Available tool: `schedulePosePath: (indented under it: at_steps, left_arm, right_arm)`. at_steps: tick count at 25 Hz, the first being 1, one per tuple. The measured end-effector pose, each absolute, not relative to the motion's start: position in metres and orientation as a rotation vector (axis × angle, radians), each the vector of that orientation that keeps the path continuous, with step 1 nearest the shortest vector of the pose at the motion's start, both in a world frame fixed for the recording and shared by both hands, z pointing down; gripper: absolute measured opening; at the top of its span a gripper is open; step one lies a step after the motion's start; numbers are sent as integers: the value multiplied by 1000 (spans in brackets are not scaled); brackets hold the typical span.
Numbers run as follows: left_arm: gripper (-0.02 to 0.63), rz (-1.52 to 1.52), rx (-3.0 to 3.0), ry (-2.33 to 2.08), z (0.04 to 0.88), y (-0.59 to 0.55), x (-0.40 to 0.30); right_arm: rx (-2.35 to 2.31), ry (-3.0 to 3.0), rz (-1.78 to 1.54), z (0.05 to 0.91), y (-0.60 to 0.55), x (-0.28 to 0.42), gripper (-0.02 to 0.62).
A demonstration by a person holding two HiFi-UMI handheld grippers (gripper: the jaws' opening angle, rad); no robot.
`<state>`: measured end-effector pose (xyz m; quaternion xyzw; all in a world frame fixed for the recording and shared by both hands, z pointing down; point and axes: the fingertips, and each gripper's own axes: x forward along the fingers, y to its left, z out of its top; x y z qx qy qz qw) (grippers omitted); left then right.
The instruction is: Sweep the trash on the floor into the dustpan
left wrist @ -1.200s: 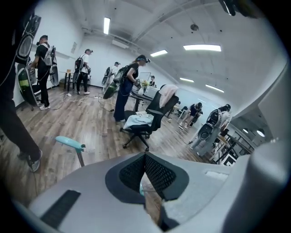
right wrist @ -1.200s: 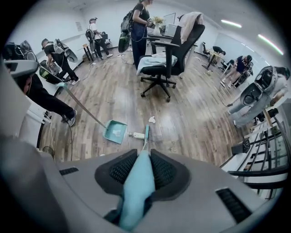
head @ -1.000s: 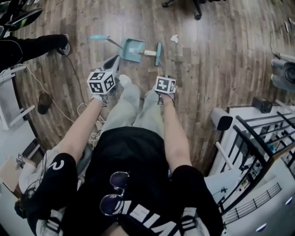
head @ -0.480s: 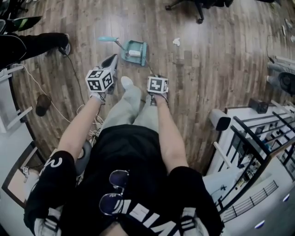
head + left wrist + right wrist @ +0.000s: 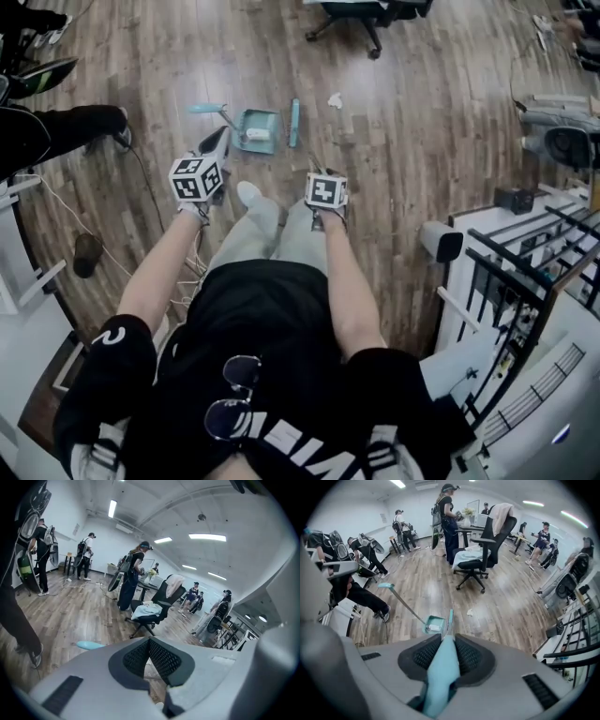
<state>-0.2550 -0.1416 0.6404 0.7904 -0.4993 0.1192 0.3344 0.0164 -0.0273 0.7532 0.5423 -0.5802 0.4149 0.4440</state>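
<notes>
Swung off the dustpan [image 5: 258, 131], the broom [image 5: 294, 122] stands beside it, clamped in the right hand-held gripper [image 5: 443, 644]; left hand-held gripper [image 5: 150, 644] closed, empty. Reach beyond the paper scrap [image 5: 335, 99] on the floor [image 5: 422, 141], then sweep back low.

Looks steeply down from the head, high above the wood floor [image 5: 422, 141]. Rides the left gripper [image 5: 149, 641], facing level across the room. Rides the right gripper [image 5: 443, 641], tilted floorward along the broom [image 5: 439, 672]. Shares the office chair [image 5: 151, 607] across all three, and the dustpan [image 5: 435, 624] between head and right.
</notes>
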Motion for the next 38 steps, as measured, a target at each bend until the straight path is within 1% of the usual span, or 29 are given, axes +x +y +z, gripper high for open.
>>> schedulePosePath:
  at_steps: [5, 13, 19, 26, 38]
  left_arm:
    - [-2, 302, 2126, -1290, 613, -162, -231]
    - [-2, 229, 2219, -1323, 541, -223, -163]
    - [-2, 205, 2290, -1320, 505, -262, -103]
    - [-2, 245, 2312, -1298, 504, -287, -56]
    - [-2, 345, 2266, -1230, 553, -314, 0]
  right_arm:
    - [1478, -1541, 1057, 708, -52, 40, 84]
    - [1650, -1665, 1008, 619, -128, 112, 84]
    - [1720, -1730, 979, 583, -176, 169, 84]
    - [1742, -1687, 973, 592, -202, 223, 84]
    - [1668, -1553, 1082, 659, -213, 289, 84]
